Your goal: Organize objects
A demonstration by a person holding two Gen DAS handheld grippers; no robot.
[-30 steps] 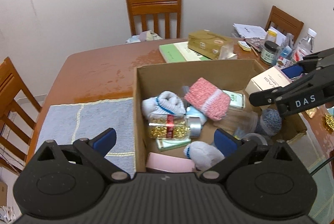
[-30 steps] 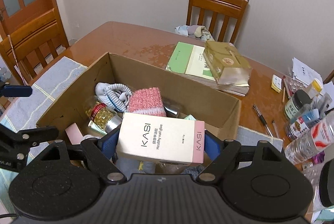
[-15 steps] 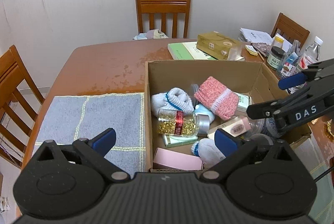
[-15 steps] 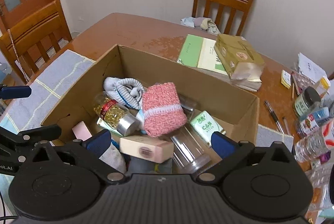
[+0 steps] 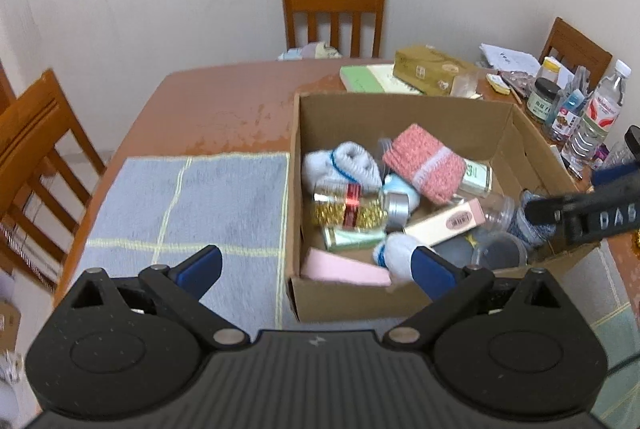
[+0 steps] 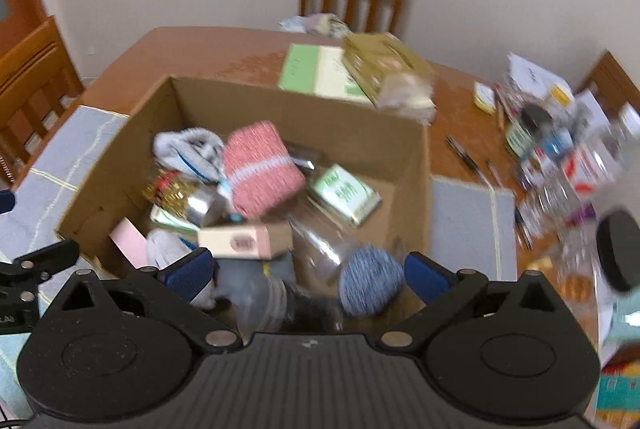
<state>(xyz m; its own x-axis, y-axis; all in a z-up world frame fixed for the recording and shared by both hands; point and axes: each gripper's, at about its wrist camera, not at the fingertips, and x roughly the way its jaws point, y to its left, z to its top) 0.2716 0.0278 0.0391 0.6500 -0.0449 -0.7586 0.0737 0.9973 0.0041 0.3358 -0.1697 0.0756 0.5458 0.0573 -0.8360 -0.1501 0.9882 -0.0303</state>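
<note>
From the left wrist, the left gripper [image 5: 316, 267] hangs spread and empty at lower centre, the cardboard box [image 5: 404, 303] mid-frame already holding socks, bottles and the glue carton [image 5: 444, 223]

From the right wrist, the right gripper [image 6: 306, 273] gapes empty too; jars and bottles [image 6: 560, 153] at right seem left to sort

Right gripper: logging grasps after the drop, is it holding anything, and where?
Nothing. The right gripper is open and empty; the nail glue box lies in the cardboard box.

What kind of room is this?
Probably a dining room at home: a wooden table with wooden chairs around it, and a cardboard box of socks and bottles on top.
</note>
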